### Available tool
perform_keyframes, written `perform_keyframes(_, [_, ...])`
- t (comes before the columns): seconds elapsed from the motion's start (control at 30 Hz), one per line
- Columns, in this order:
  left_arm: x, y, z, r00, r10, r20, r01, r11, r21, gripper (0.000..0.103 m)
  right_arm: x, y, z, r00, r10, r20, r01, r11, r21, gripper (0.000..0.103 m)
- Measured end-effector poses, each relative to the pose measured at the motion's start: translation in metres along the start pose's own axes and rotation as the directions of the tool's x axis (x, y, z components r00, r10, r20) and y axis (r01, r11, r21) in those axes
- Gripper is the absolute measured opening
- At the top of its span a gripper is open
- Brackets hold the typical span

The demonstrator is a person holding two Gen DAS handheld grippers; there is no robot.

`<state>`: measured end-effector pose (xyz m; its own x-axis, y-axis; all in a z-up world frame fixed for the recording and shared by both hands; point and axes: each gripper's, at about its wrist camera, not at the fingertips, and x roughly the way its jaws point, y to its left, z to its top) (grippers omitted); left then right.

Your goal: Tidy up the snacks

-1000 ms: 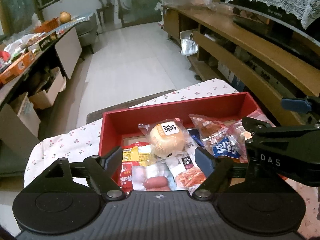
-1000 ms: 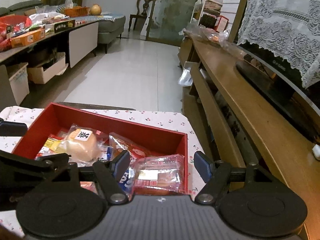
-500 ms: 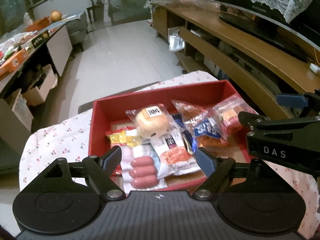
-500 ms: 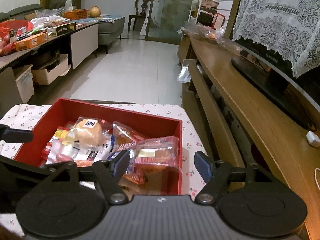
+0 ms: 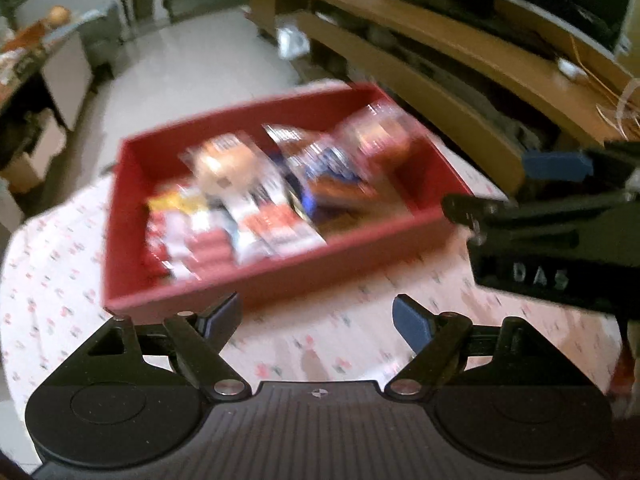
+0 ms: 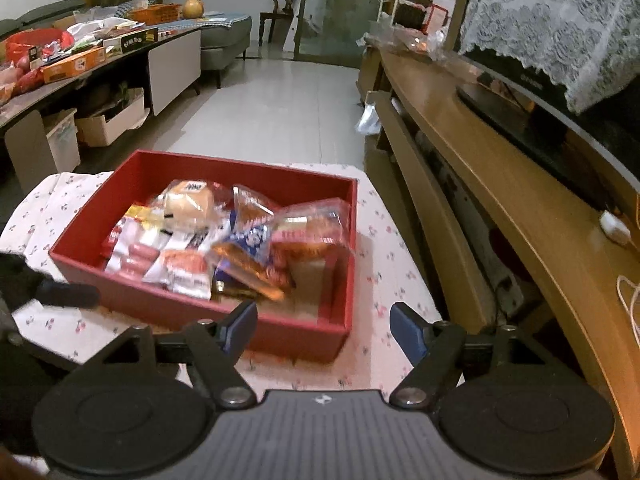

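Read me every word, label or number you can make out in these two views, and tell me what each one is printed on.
"DAS": raised letters on the black body of the right tongs, seen from the left wrist view.
Bun wrapper label in the red box: dark characters on white, too blurred to read.
Blue snack packet: white lettering, unreadable.
Orange carton and dark box on the far table: print too small.
Left wrist view: all snack labels motion-blurred.

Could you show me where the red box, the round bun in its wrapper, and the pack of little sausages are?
red box [image 6: 208,310]: right wrist view, near outer wall.
bun [image 6: 191,204]: right wrist view, top of the bread.
sausage pack [image 6: 134,254]: right wrist view, on the sausages.
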<state>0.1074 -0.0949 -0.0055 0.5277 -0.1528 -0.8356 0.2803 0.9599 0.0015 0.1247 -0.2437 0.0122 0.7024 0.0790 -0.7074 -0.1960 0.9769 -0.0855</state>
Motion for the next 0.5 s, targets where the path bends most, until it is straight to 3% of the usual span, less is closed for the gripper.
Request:
perform_keyframes(0.2, [0.018,-0.019,-0.017,0.992,-0.099,-0.082,0.105,0.992,0.065,0.087,-0.008,-0.008,-0.014,0.999,0.024,-0.027,-0.023,0.999,0.037,0.091])
perform_keyframes(0.5, [0.036,-0.020,-0.025,0.958,-0.226,-0.176,0.248,0.961,0.119,0.087,-0.006,-0.008,-0.023,0.997,0.056,-0.058,-0.054,0.998,0.041,0.092])
